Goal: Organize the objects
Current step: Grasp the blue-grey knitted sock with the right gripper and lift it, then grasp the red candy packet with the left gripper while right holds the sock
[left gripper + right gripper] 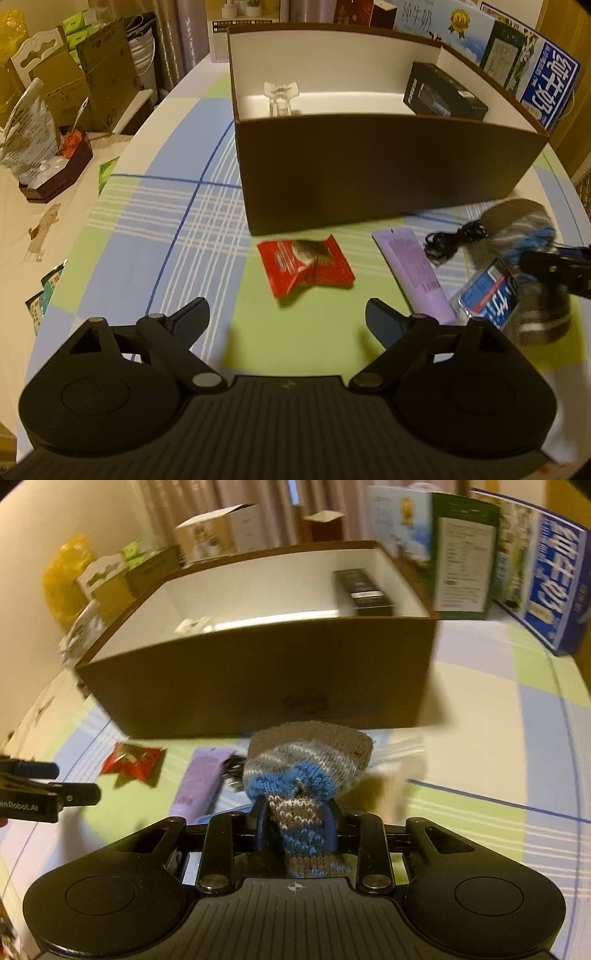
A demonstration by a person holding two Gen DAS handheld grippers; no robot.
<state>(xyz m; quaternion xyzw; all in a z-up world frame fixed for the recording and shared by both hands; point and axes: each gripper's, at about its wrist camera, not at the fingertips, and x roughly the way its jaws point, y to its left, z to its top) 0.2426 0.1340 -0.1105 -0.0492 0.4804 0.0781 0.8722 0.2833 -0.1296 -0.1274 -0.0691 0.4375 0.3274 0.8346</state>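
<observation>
The knitted sock [308,764], striped grey, brown and blue, is pinched at its middle by the right gripper [295,825], whose jaws are pressed tight on the wool, so the toe end bulges forward and hangs clear of the tablecloth [480,709]. It seems held that way to be carried over the near wall of the brown box [258,672] just ahead, which looks to be the collecting place. A black carton [364,590] and a clear plastic piece [280,98] already lie on its white floor.

The left gripper [286,321] is spread wide and holds nothing. It hovers low over the cloth with the red snack packet [304,266] straight in front of it, likely its next pick.

The left wrist view shows what the sock hides from the right: a blue and white packet [487,295] beside the lilac tube [413,273], and a tangle of black cord [450,240] by the tube's top. All of these lie on the cloth before the box. The right wrist view alone shows the grip itself, wool squeezed between blue-edged fingers [260,823].
</observation>
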